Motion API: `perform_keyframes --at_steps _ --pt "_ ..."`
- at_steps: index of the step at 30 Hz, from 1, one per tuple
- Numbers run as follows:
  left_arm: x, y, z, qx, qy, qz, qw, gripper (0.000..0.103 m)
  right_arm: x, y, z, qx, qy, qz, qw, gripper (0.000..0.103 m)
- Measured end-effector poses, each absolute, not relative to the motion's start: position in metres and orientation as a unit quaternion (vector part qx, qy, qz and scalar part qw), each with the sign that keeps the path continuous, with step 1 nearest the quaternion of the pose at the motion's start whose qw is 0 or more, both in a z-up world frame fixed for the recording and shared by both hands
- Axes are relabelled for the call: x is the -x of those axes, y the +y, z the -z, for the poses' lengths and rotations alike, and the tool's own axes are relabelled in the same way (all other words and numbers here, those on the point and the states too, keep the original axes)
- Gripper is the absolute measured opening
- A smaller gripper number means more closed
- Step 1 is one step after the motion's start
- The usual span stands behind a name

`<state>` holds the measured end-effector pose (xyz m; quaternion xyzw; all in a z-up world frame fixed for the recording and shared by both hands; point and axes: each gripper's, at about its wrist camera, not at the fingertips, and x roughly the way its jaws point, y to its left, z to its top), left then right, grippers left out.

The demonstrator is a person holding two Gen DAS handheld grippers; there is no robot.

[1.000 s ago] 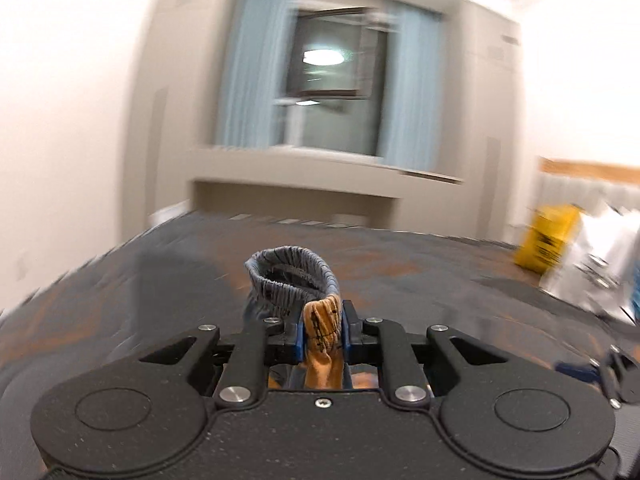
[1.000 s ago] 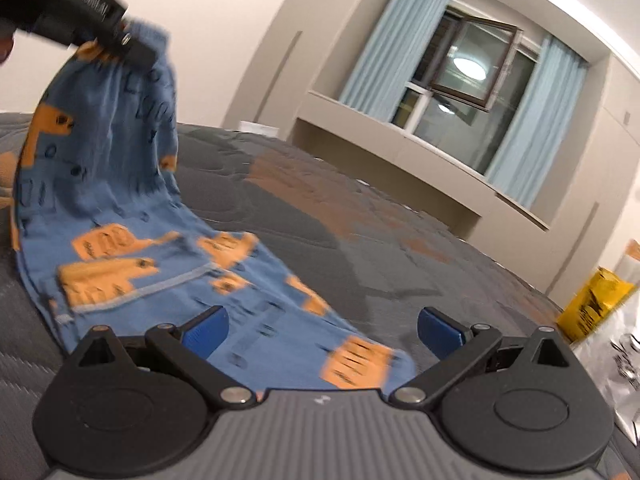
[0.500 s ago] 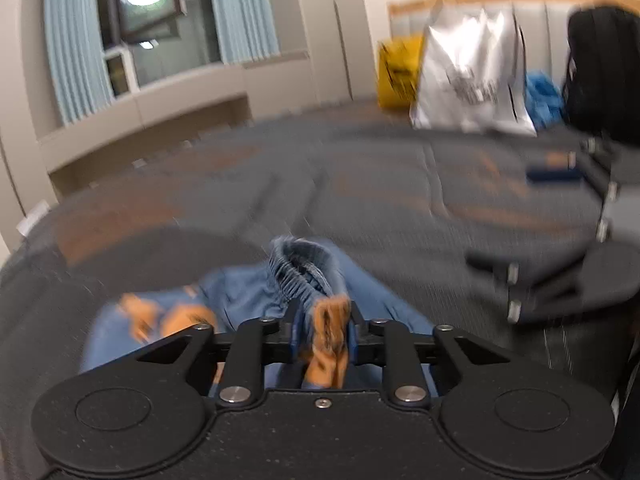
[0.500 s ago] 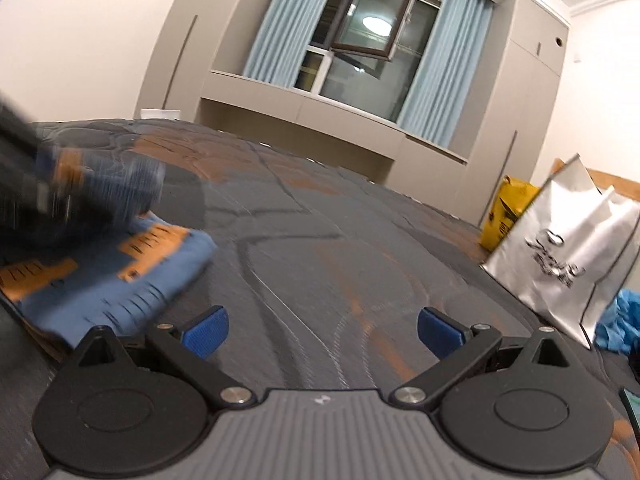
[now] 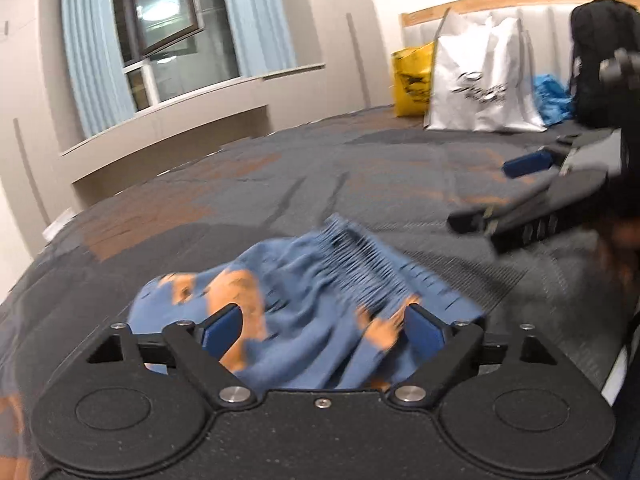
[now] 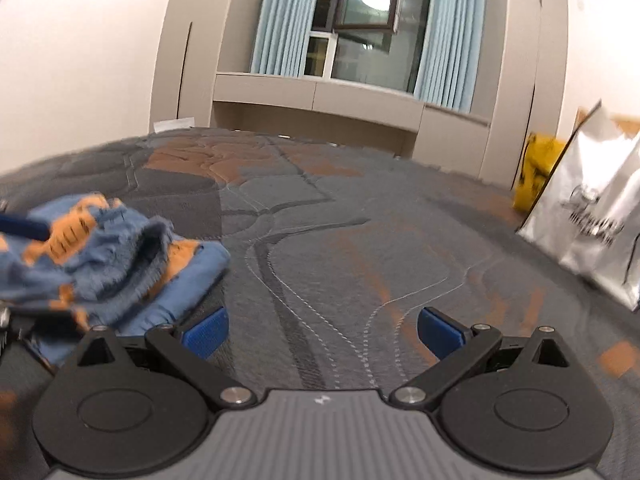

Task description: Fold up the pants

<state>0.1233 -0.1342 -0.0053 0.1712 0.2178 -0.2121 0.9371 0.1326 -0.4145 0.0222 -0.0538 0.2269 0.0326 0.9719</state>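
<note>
— Pants (image 5: 316,300), blue with orange patches, lie bunched on the bed (image 5: 360,176), between the left tongs (image 5: 322,330), whose jaws are opening; the pads press on nothing.

— And the right tongs (image 6: 322,334)?

— Released, empty, with the heap just off their left side.

— How will it handle?

— Soft, light and floppy, I'd judge. Pinch the gathered waistband (image 5: 360,256); it's the thickest edge.

Grey-and-orange quilted bed (image 6: 320,240) bears blue pants (image 5: 320,300), bags (image 5: 484,84).
</note>
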Motion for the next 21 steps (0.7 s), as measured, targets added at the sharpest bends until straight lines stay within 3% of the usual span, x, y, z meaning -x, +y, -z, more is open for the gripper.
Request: perform_keyframes --at_steps 4,21 --pt "-0.114 -0.124 0.006 -0.185 0.207 0.180 0.944 0.102 -0.138 -0.417 -0.031 0.016 0.233 -0.034 0.972 0.103" --pt "-0.104 -0.123 0.005 -0.198 0.192 0.179 0.944 0.102 -0.140 -0.387 -0.043 0.016 0.234 -0.070 0.969 0.103"
